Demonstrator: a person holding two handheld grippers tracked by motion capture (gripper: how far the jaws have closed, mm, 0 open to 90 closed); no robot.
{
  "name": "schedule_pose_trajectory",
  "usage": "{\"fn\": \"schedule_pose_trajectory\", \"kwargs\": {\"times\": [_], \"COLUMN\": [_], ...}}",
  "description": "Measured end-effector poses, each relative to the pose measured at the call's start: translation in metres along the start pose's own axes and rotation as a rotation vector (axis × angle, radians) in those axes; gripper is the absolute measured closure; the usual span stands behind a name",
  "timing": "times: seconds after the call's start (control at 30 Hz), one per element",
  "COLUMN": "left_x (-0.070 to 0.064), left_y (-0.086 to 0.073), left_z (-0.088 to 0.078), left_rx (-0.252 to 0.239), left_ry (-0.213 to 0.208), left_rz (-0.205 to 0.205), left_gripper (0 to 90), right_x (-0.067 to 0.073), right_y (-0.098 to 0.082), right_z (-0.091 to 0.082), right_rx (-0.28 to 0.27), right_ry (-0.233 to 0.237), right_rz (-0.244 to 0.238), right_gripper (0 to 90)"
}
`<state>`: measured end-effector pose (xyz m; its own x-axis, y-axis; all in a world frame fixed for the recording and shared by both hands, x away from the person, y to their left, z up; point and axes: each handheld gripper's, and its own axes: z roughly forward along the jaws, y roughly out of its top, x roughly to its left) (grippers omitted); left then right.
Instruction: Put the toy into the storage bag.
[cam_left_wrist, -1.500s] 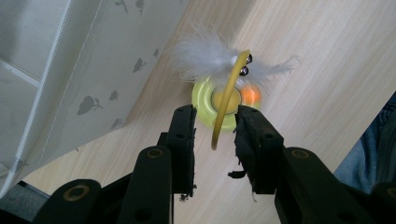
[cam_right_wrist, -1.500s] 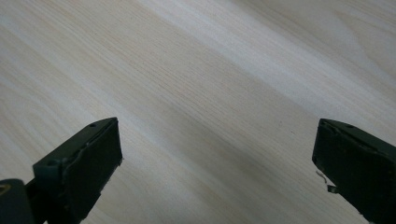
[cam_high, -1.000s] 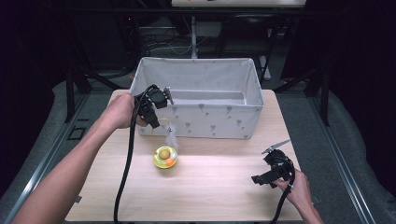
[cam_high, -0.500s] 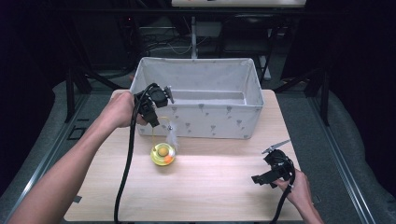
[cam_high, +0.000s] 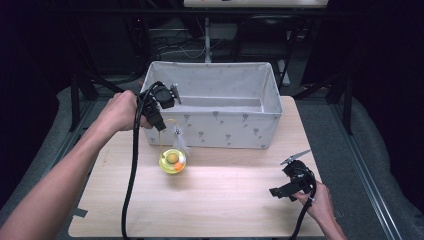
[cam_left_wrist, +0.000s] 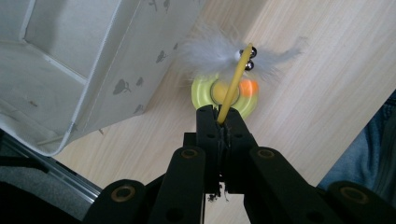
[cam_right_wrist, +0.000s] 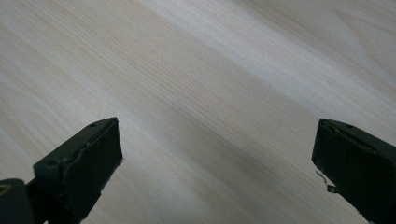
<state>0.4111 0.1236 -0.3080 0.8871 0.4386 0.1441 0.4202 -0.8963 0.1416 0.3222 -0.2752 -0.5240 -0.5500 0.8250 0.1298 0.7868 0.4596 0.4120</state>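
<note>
A: What does the left gripper (cam_left_wrist: 219, 122) have?

B: Its two black jaws are pinched tight on a thin yellow wire stem (cam_left_wrist: 232, 86). The stem belongs to a round yellow plastic toy with an orange ball in it (cam_high: 172, 161). A tuft of grey feathers (cam_high: 179, 136) sits by the stem, above the round part.

A: Where is the toy?

B: It hangs under the left gripper (cam_high: 161, 106), over the light wooden table (cam_high: 225, 200). That spot is toward the table's left edge, right in front of the grey cloth box with little prints on it (cam_high: 215, 127).

A: Which way does the stem point?

B: Up and down, from the jaws to the toy. The open top of the box lies beyond the toy and higher than it. So the toy looks like it must go up and over the front wall. The left hand (cam_high: 120, 111) is the near one. It is close to the box's front left corner.

A: And the right gripper (cam_high: 291, 184)?

B: Its jaws are spread wide with nothing between them. It sits low near the table's front right corner, far from the toy.

A: What changed from a second ago?

B: The left hand went up a bit, and the toy went up with it. The right hand stayed put.
</note>
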Motion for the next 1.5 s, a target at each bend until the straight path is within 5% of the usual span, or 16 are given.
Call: {"fn": "schedule_pose_trajectory", "kwargs": {"times": [0.93,1.5], "left_x": [0.004,0.016], "left_y": [-0.009,-0.009], "left_z": [-0.058,-0.082], "left_rx": [0.009,0.011], "left_ry": [0.075,0.105], "left_rz": [-0.003,-0.048], "left_gripper": [88.2,88.2], "right_x": [0.001,0.000], "right_y": [0.000,0.000], "right_z": [0.000,0.001], "right_rx": [0.011,0.035], "right_ry": [0.003,-0.015], "right_rz": [-0.006,-0.019], "right_gripper": [1.3,1.3]}}
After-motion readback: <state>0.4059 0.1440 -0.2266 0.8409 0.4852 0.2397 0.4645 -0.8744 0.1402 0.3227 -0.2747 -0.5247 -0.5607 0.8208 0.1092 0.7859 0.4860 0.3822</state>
